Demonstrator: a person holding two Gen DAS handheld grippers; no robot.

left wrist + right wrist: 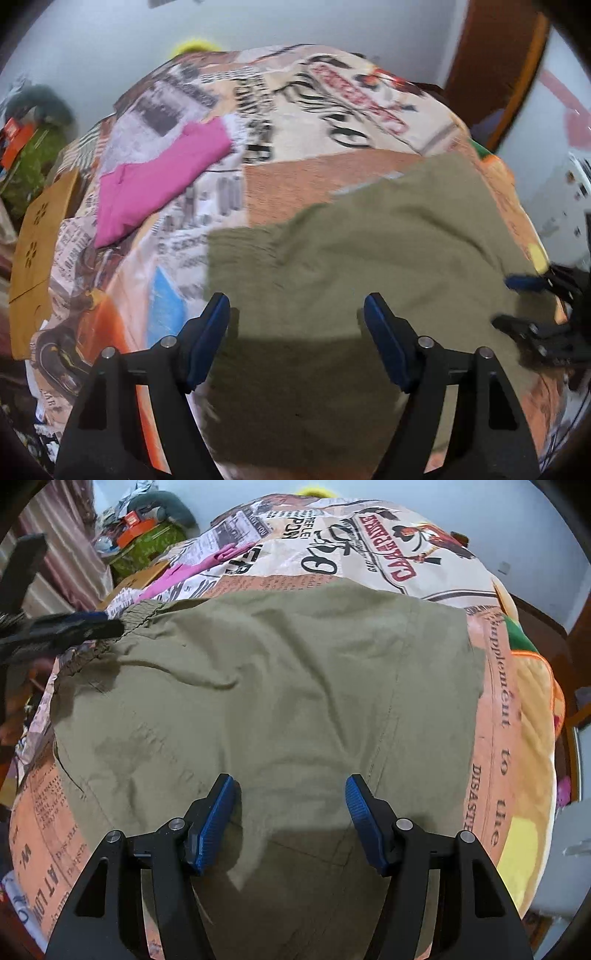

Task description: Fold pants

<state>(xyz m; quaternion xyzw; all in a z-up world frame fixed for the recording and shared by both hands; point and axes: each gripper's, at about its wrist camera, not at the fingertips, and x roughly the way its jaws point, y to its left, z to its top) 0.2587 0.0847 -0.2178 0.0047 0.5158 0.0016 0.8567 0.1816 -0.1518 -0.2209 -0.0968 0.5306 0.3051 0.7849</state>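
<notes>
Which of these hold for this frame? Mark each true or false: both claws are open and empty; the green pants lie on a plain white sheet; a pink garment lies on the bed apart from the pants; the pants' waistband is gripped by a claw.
1. Both claws open and empty: true. The left claw and right claw hold nothing.
2. Pants on a plain white sheet: false. The pants lie on a newspaper-print bedspread.
3. Pink garment apart from pants: true. The pink garment lies clear of them.
4. Waistband gripped: false. The waistband lies free.

one olive pants (pixel 266 686), one pink garment (pixel 162 173), two hand-held grippers (pixel 295 325)
</notes>
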